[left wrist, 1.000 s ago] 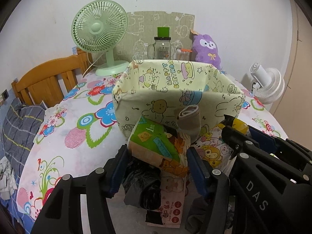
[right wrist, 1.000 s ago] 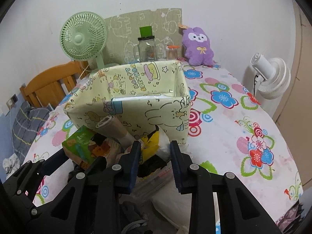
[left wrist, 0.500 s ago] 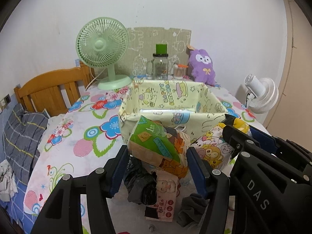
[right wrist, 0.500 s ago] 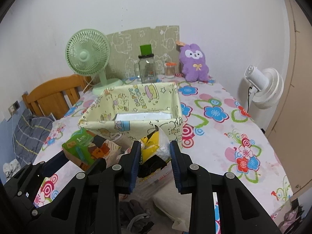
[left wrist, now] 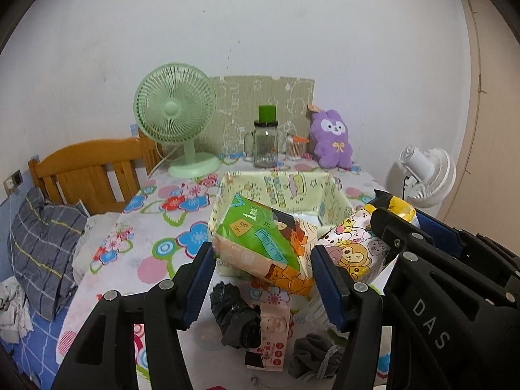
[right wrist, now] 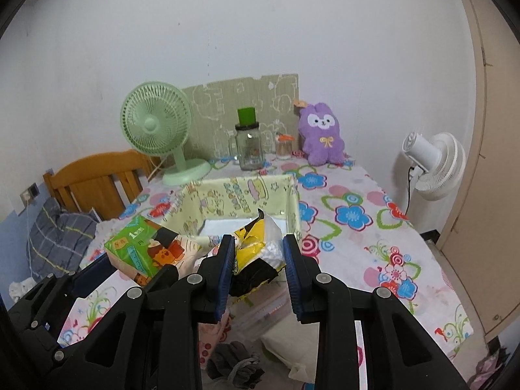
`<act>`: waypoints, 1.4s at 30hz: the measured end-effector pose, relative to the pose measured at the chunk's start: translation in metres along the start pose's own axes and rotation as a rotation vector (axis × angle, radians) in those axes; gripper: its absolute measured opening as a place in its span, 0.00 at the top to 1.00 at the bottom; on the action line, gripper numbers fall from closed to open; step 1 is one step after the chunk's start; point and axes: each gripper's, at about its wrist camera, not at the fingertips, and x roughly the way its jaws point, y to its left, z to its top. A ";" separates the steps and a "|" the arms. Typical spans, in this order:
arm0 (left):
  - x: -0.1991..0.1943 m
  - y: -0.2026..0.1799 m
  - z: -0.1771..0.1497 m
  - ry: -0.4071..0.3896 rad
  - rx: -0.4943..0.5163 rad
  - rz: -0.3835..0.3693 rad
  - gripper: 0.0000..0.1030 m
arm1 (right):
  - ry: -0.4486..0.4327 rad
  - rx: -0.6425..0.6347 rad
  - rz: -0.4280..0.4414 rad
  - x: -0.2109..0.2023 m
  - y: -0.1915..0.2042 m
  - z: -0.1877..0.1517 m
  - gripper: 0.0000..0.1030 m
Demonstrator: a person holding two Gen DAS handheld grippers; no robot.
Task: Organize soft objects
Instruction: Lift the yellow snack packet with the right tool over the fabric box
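Left gripper (left wrist: 261, 276): closed around a green tissue pack (left wrist: 263, 243); both blue pads press its sides and it hangs tilted, off the table.
Right gripper (right wrist: 259, 265): clamped on a yellow snack bag (right wrist: 256, 250), whose crinkled top sticks up between the fingers.
Tissue pack: held just in front of the fabric bin (left wrist: 282, 191), over its near wall, above the pile on the table.
Snack bag: held beside the tissue pack, on its right, at the near edge of the bin; from the left camera its cartoon-animal side shows.
Fabric bin: pale yellow, cartoon print, open top, standing mid-table; a white floor shows inside.
Pile below: a black bundle (left wrist: 235, 317), a pink-and-white packet (left wrist: 271, 334) and a grey sock (left wrist: 313, 359) lie on the flowered tablecloth (left wrist: 156, 227) under the grippers.
Back of table: green fan (left wrist: 177, 120), glass jar (left wrist: 265, 144) with a green lid, purple plush toy (left wrist: 331, 139).
Off the table: white fan (left wrist: 425, 175) to the right, wooden headboard (left wrist: 87, 165) to the left.
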 end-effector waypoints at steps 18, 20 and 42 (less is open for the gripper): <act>-0.007 0.000 0.018 -0.048 -0.003 -0.014 0.40 | -0.067 -0.006 -0.007 -0.014 0.002 0.025 0.68; -0.004 0.000 0.020 -0.049 -0.003 -0.015 0.40 | -0.067 -0.009 -0.007 -0.012 0.003 0.027 0.68; 0.051 0.007 0.053 -0.018 -0.014 0.000 0.40 | -0.035 0.007 0.008 0.049 0.002 0.060 0.68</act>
